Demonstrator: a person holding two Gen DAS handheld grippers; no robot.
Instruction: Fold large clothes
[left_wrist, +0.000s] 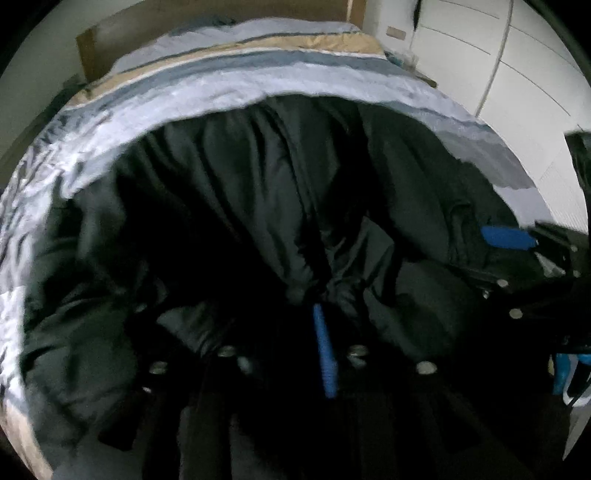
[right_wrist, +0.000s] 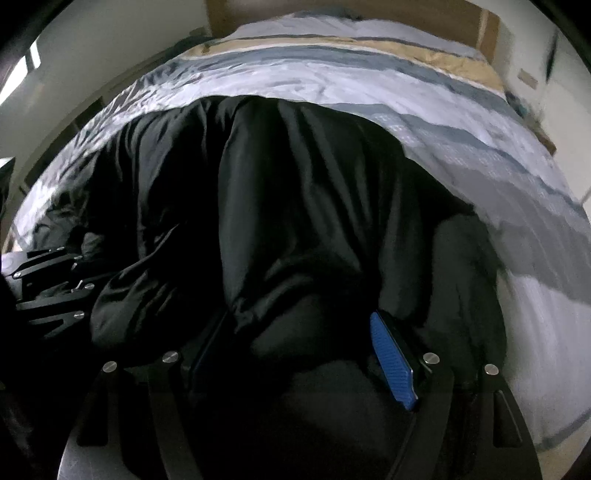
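Note:
A large black padded jacket lies spread on a striped bed and fills both views. My left gripper is shut on a pinched fold of the jacket's near edge; one blue pad shows. My right gripper stands wide apart with a thick bunch of jacket between its fingers; its blue right pad touches the fabric, the left finger is dark. The right gripper also shows in the left wrist view at the jacket's right side, and the left gripper in the right wrist view.
The bed cover has white, grey and tan stripes. A brown headboard stands behind it. White wardrobe doors are at the right. A wall and floor edge lie left of the bed.

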